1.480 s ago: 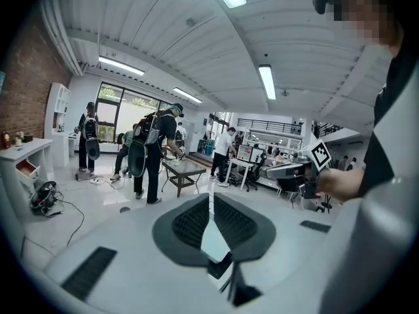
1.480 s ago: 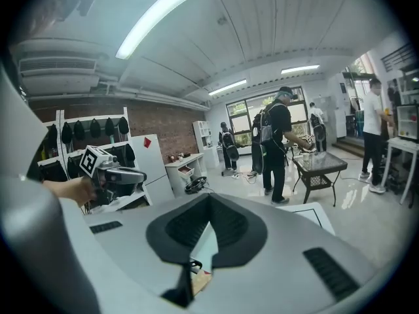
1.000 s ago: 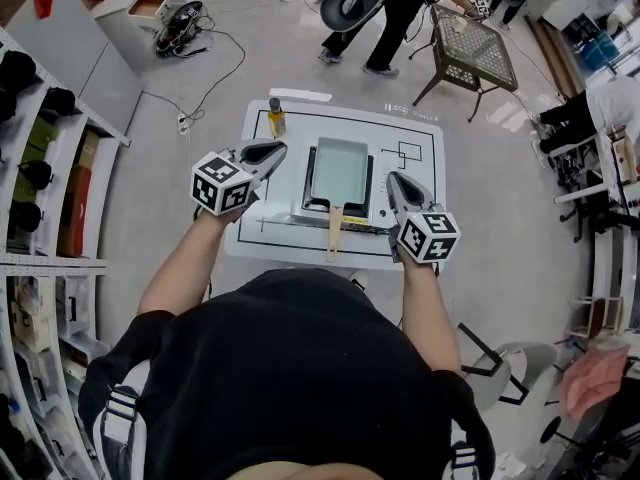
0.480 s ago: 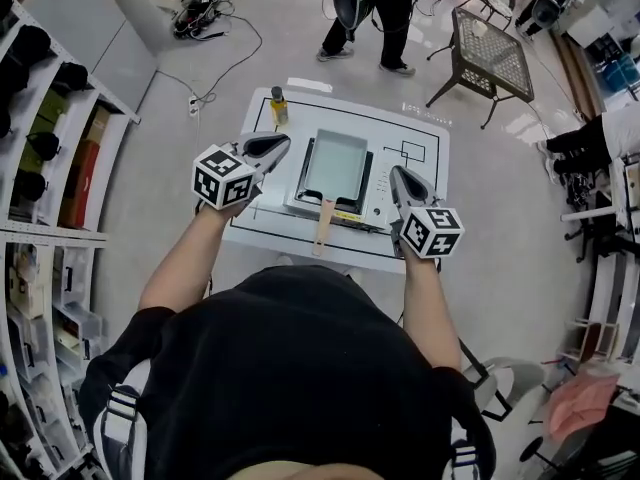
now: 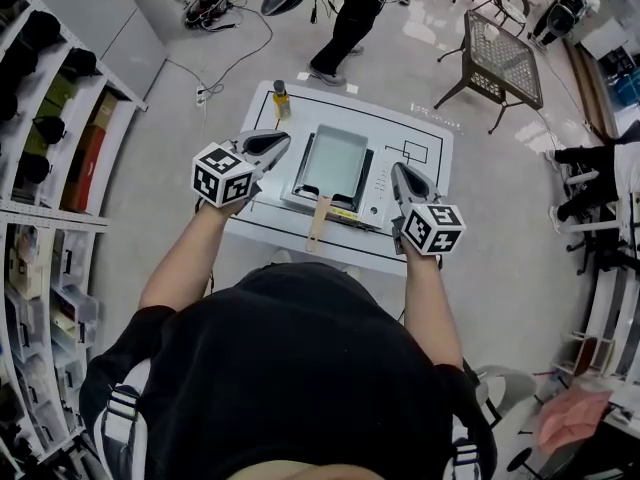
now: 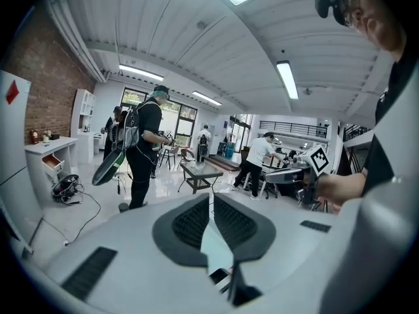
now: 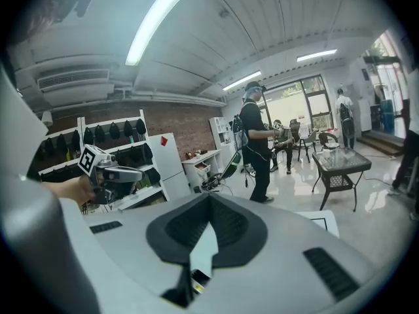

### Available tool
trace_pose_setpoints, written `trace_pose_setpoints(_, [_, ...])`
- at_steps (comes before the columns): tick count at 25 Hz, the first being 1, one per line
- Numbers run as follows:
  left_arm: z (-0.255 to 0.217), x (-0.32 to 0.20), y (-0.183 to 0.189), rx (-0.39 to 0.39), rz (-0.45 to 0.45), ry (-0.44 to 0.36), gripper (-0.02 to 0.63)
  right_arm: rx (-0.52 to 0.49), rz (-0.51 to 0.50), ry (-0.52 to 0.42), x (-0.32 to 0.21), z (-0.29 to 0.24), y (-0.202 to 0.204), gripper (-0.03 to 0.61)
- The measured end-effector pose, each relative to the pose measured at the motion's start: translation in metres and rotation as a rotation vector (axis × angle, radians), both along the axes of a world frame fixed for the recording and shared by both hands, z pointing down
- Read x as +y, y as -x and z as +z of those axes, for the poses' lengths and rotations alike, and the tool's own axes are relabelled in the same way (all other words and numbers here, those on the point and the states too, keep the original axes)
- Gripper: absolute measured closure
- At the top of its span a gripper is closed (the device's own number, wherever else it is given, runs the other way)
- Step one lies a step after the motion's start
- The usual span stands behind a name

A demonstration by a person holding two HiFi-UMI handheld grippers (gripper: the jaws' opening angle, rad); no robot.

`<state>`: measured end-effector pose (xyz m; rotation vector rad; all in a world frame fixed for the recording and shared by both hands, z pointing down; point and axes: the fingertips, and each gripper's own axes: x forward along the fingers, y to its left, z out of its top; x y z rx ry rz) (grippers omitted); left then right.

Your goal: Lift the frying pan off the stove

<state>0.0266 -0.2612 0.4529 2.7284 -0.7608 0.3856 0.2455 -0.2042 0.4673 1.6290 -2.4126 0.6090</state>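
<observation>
You are holding the left claw (image 5: 283,142) with its two dark ribbed pads pressed together and nothing between them. It is hovering over the left part of the counter (image 5: 425,133), just beside the stove (image 5: 377,190). You are holding the right claw (image 5: 399,171) the same way, jaws together and empty, just beside the stove's right end.

Between the two claws, the frying pan (image 5: 335,158) is sitting on the stove. It is a rectangular grey metal pan, and its pale wooden handle (image 5: 318,224) is pointing toward you and reaching past the stove's front edge. Neither claw is touching it.

The stove is a flat silver box. The counter is a white square marked with thin black lines, and a small yellowish bottle (image 5: 279,99) with a dark cap is standing at its far left corner.

Around it, the glossy pale floor is reflecting the ceiling lights. Shelves (image 5: 45,128) are lining the left wall, a person (image 5: 350,18) is standing beyond the counter, and a dark mesh table (image 5: 505,50) is standing further right.
</observation>
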Motion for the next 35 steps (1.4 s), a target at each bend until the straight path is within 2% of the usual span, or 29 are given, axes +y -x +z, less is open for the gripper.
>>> trace_pose_setpoints(13, [0.012, 0.002, 0.009, -0.004, -0.024, 0.038, 0.584, -0.014, -0.021, 0.047, -0.003, 0.021, 0.005, 0.572])
trace_pose_setpoints(22, [0.03, 0.006, 0.017, -0.005, -0.018, 0.089, 0.584, -0.044, -0.027, 0.117, 0.001, 0.047, 0.011, 0.572])
trace_pose_setpoints(29, [0.049, 0.015, 0.011, 0.034, 0.017, 0.134, 0.583, -0.118, -0.047, 0.186, 0.006, 0.075, 0.02, 0.571])
trace_pose_setpoints(35, [0.079, 0.03, -0.004, 0.041, 0.065, 0.216, 0.554, -0.17, -0.052, 0.247, 0.011, 0.103, 0.024, 0.569])
